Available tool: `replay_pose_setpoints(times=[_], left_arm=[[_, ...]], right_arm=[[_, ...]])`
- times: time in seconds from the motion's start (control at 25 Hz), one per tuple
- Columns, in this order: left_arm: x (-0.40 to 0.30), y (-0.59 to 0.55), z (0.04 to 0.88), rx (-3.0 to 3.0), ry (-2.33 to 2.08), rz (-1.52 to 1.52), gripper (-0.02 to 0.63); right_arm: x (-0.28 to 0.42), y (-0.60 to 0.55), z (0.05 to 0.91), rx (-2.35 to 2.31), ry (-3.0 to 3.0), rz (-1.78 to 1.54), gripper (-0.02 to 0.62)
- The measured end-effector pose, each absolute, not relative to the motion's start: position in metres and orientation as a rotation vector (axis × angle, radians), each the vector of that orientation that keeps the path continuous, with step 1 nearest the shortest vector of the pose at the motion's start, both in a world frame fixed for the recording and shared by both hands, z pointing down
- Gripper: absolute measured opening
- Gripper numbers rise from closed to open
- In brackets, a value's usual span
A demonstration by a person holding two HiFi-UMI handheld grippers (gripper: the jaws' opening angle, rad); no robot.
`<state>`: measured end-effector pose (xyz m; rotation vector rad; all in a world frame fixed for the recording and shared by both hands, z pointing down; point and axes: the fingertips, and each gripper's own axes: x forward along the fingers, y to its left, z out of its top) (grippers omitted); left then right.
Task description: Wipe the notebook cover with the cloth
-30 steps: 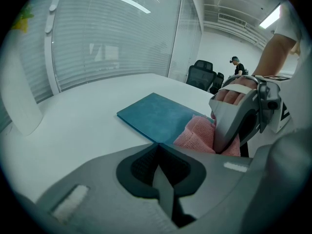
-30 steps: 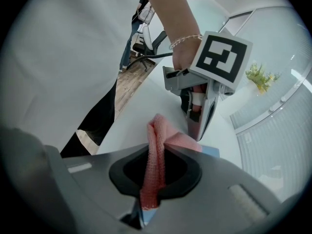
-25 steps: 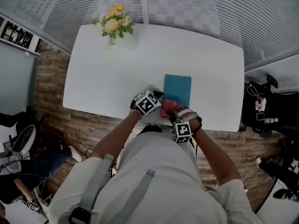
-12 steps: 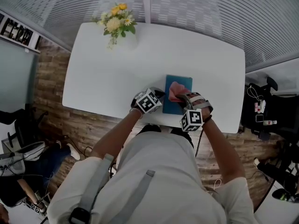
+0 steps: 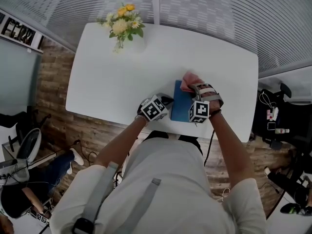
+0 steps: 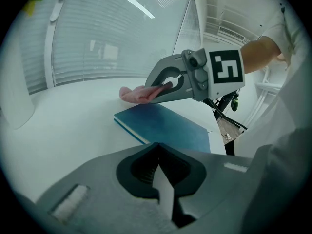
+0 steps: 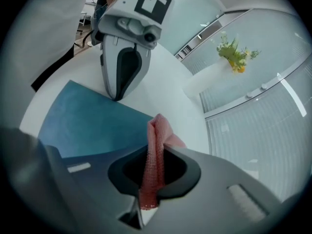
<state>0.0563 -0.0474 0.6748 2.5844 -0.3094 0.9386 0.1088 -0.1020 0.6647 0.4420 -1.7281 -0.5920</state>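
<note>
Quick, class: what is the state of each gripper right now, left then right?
Left gripper: shut, holding nothing.
Right gripper: shut on the pink cloth, at the far end of the notebook.

The notebook (image 5: 183, 106) is lying flat and closed on the white table (image 5: 112, 72), near the table's front edge, with its teal-blue cover facing up (pale page edges are showing along one side in the left gripper view). The cloth (image 5: 187, 82) is pink and loosely woven, and it is bunching into a narrow fold. The jaws of the right gripper (image 5: 194, 89) are pinching it, with a rounded end protruding beyond them. That end is sitting at the notebook's far edge; contact with the cover cannot be confirmed.
</note>
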Motion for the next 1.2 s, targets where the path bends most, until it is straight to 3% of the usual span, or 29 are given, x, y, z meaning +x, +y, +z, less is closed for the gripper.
replay_pose_setpoints(times=[1.2], left_arm=[[0.068,-0.036,0.682,2.617,-0.251,0.986,0.0]], right_arm=[[0.115,-0.099,0.7,0.371,-1.796,-0.448,0.009]])
